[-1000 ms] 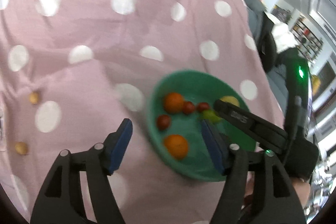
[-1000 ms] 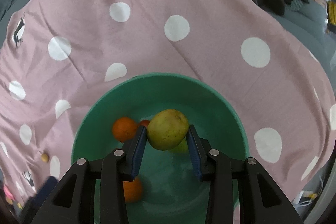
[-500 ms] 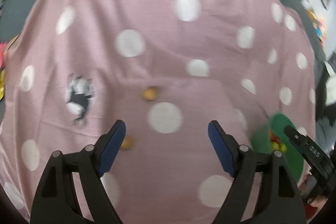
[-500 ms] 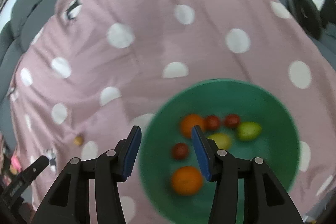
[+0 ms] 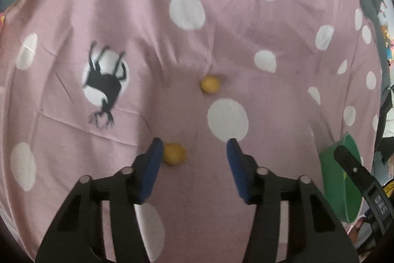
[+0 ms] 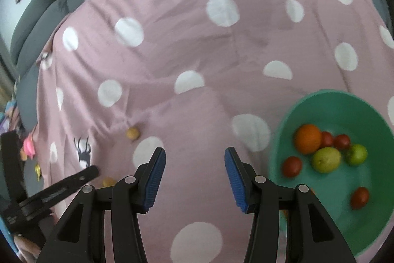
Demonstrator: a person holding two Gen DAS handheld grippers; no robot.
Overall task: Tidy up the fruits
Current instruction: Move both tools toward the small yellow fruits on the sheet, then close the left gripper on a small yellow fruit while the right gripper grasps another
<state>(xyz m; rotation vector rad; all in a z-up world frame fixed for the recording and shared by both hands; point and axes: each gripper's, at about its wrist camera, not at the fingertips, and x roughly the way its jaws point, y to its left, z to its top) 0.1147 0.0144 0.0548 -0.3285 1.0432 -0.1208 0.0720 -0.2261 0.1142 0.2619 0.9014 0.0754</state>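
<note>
Your left tongs [image 5: 194, 149] stand wide and hold nothing above the pink dotted cloth [image 5: 221, 46]; a small yellow fruit [image 5: 174, 153] lies just beside the left pad [image 5: 152, 164]; a second yellow fruit [image 5: 209, 84] lies farther ahead; both are round, with no long axis. Your right tongs [image 6: 194, 159] are also wide and hold nothing; the green bowl [image 6: 295, 112] sits to their right with an orange [image 6: 308, 142], a pear [image 6: 326, 159] lying across, and red fruits [image 6: 292, 166].

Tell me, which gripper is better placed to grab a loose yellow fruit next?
Probably the left gripper: it is open with the near yellow fruit just inside its left finger. The right gripper, open and empty, hangs farther away beside the bowl.
</note>
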